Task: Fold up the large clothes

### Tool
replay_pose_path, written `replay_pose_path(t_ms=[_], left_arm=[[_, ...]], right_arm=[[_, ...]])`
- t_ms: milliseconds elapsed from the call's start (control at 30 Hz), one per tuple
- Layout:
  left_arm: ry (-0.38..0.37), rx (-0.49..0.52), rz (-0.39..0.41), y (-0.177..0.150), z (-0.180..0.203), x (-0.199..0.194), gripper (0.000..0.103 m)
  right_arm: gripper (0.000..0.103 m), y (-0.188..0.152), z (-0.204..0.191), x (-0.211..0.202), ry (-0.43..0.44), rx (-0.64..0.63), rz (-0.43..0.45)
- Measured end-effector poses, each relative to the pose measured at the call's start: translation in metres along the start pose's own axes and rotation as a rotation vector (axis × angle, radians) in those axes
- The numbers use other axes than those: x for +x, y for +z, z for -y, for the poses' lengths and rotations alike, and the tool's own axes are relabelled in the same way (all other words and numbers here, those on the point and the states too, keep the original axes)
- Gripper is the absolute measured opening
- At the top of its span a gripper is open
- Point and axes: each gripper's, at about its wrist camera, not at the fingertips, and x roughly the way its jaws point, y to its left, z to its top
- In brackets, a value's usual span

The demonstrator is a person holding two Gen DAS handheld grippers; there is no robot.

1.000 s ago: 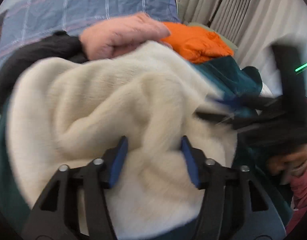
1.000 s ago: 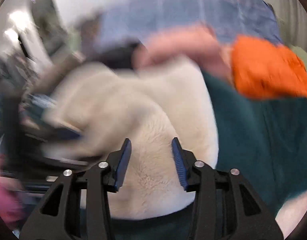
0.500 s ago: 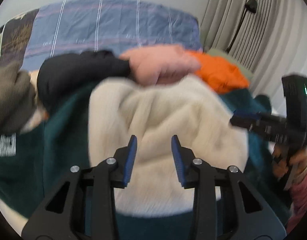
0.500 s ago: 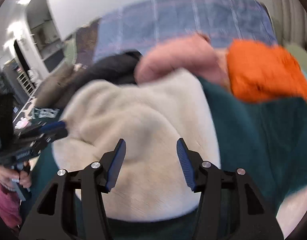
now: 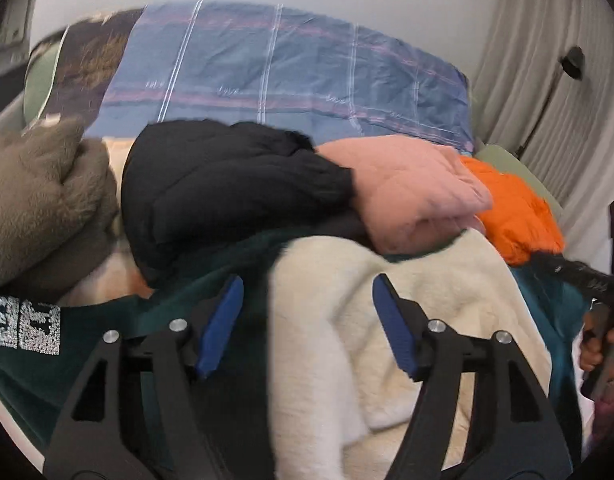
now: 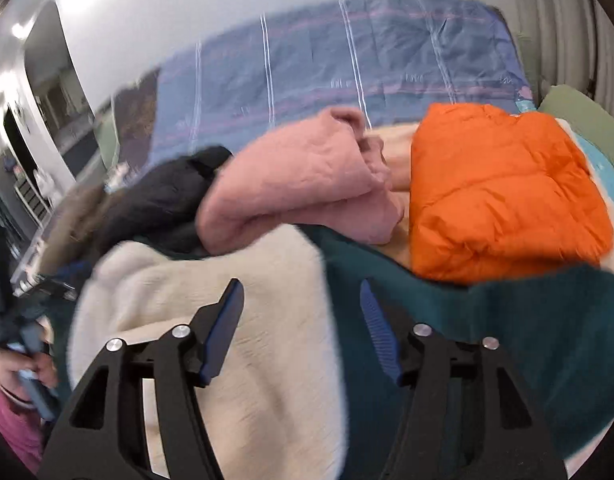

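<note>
Hovering above a heap of clothes, the left gripper (image 5: 307,320) is holding its blue-padded jaws wide apart with nothing between them; the left pad is sitting over a dark green sweatshirt (image 5: 87,356) and the right pad over a cream fleece garment (image 5: 427,312). In this left wrist view the cream fleece is lying from the centre toward 5 o'clock, draped on top of the green sweatshirt, whose white printed lettering (image 5: 25,325) is showing at 9 o'clock. At 12 o'clock from the jaws, a black puffer jacket (image 5: 227,188) is resting against a pink quilted garment (image 5: 411,192), with an orange puffer jacket (image 5: 515,216) just beside it toward 2 o'clock. A grey-brown fleece (image 5: 39,200) is bunching at 9 o'clock, and a blue plaid duvet (image 5: 291,80) is stretching across 12 o'clock in front of pale curtains (image 5: 539,80).

The right gripper (image 6: 301,322) is likewise standing wide open and gripping nothing, its left pad above the cream fleece garment (image 6: 211,320) and its right pad above the dark green sweatshirt (image 6: 507,328). From the right wrist camera the fleece is filling the area from the centre to 7 o'clock, the pink quilted garment (image 6: 299,184) is lying at 12 o'clock, and the orange puffer jacket (image 6: 503,192) is sitting at 2 o'clock, its lower edge touching the green fabric. Both views are partly blurring.
</note>
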Motion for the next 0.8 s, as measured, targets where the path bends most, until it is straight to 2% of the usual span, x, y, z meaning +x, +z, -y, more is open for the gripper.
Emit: replay_pose_path(t_ms=[67,100,133,167,200,300,367,400,433,467,533,600,633,667,700,733,800], left_arm=[[-0.058,-0.014,-0.083,0.001,-0.006,0.019,0.070],[-0.065,-0.017,-0.111,0.002,-0.008,0.029,0.059],[-0.085,-0.012,-0.132,0.005,-0.010,0.039,0.021],[-0.105,-0.009,-0.151,0.006,-0.009,0.045,0.014],[-0.096,-0.004,-0.130,0.011,-0.007,0.047,0.013],[-0.079,-0.014,-0.015,0.020,-0.008,0.039,0.012],[-0.058,-0.020,-0.028,0.015,-0.013,0.051,0.012],[-0.033,-0.008,-0.051,0.010,-0.015,0.063,0.012],[0.011,0.028,-0.063,-0.001,-0.016,0.077,0.013],[0.024,0.047,-0.053,-0.010,-0.016,0.084,0.014],[-0.004,0.021,-0.036,-0.011,-0.021,0.082,0.014],[-0.022,0.014,-0.037,-0.007,-0.022,0.073,0.016],[-0.015,0.016,-0.039,-0.005,-0.022,0.068,0.029],[0.012,0.017,-0.035,-0.003,-0.020,0.060,0.037],[0.017,0.025,-0.018,-0.002,-0.021,0.045,0.041],[-0.009,0.036,-0.003,-0.003,-0.018,0.033,0.041],[-0.060,0.071,0.033,-0.006,-0.010,0.006,0.046]], right_arm=[[0.067,0.002,0.002,0.025,0.072,0.013,-0.083],[0.067,0.002,0.001,0.033,0.095,0.021,-0.105],[0.050,0.003,-0.003,0.039,0.097,0.019,-0.112],[0.028,0.004,-0.010,0.044,0.076,-0.010,-0.104],[0.010,0.007,-0.015,0.045,0.046,-0.027,-0.094],[0.009,0.018,-0.014,0.034,0.021,0.012,0.008],[0.008,0.016,-0.003,0.047,-0.014,0.036,0.014],[0.000,0.012,0.002,0.057,-0.075,0.030,0.012],[0.000,0.000,0.008,0.074,-0.244,-0.016,0.015],[0.000,-0.010,0.013,0.086,-0.253,-0.033,0.008],[0.000,-0.015,0.021,0.081,-0.187,0.020,0.047],[0.000,-0.011,0.024,0.065,-0.181,0.051,0.041],[0.000,-0.009,0.023,0.056,-0.200,0.053,0.042],[0.000,-0.007,0.017,0.036,-0.208,0.036,0.080],[0.001,-0.006,0.014,0.022,-0.200,0.022,0.104],[0.001,-0.007,0.007,0.005,-0.181,0.003,0.127],[0.004,-0.019,-0.012,-0.032,-0.080,-0.051,0.160]])
